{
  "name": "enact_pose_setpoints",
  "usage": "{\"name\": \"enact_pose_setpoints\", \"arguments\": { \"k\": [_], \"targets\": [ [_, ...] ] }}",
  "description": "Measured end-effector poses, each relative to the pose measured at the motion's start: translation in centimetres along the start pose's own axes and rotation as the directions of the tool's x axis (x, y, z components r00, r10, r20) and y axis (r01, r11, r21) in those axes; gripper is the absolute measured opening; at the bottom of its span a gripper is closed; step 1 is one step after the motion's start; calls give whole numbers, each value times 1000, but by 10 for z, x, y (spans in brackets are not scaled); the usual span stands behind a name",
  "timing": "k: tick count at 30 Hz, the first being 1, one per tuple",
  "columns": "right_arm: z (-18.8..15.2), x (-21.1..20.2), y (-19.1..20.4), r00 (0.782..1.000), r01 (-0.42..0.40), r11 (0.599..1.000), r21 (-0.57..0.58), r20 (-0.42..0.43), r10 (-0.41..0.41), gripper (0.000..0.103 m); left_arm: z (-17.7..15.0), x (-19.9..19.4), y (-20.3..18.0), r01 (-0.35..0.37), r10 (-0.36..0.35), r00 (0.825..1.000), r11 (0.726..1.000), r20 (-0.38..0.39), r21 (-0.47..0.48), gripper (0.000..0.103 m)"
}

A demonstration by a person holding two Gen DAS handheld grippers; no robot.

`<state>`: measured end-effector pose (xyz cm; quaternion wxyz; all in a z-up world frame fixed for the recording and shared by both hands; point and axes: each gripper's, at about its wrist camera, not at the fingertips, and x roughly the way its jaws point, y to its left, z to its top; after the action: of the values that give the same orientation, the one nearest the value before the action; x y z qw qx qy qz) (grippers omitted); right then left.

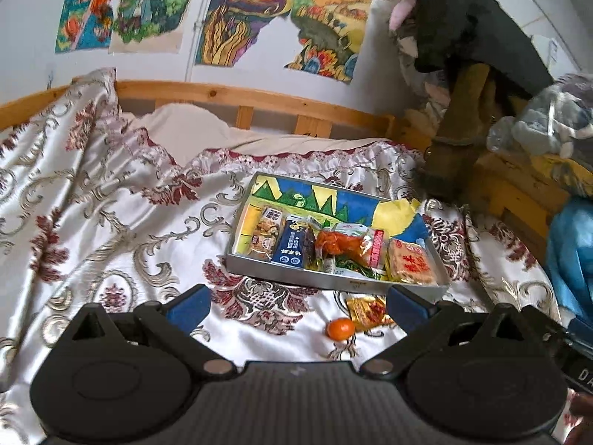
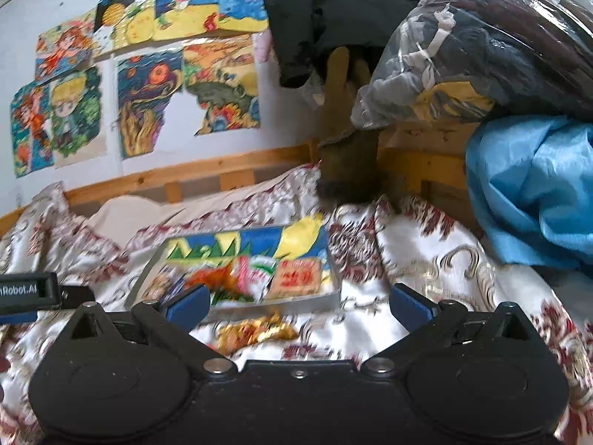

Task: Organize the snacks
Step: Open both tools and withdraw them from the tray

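Left wrist view, item one: shallow tray on the bedspread, holding a row of packets: biscuit pack, blue carton, orange bag, red-lettered cracker pack. Still loose just in front of it: gold wrapper and a small orange fruit, so we judge sorting unfinished. Our left gripper and right gripper both hang jaws apart, empty, the right nearest the wrapper.

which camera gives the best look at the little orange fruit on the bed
The left wrist view: the orange fruit lies sharp on the bedspread, beside the gold packet. The right wrist view does not show it.
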<state>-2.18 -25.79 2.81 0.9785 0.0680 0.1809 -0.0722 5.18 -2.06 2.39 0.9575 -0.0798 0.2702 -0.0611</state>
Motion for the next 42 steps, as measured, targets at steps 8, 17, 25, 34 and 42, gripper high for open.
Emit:
{"name": "enact_pose_setpoints", "arguments": {
  "k": [8, 17, 25, 34, 42],
  "targets": [
    [-17, -31, 14, 999, 2, 998, -60, -42, -5, 102, -20, -36, 2, -14, 14, 1000, 1000, 0, 25, 103],
    [-28, -42, 22, 996, -7, 994, -110, -85, -2, 102, -48, -49, 9, -84, 86, 996, 995, -22, 59, 103],
    [-31, -34, 23, 992, -7, 992, -126, -129, -10, 102, -52, -41, 14, -100, 103, 993, 994, -52, 49, 103],
    [-34, -26, 24, 985, -5, 991, -137, -171, -19, 102, -55, -33, 25, -114, 111, 988, 993, -104, -22, 103],
    [-35, -23, 25, 982, -6, 990, -138, -188, -20, 102, -54, -30, 27, -135, 133, 986, 991, -106, -11, 103]
  ]
}}
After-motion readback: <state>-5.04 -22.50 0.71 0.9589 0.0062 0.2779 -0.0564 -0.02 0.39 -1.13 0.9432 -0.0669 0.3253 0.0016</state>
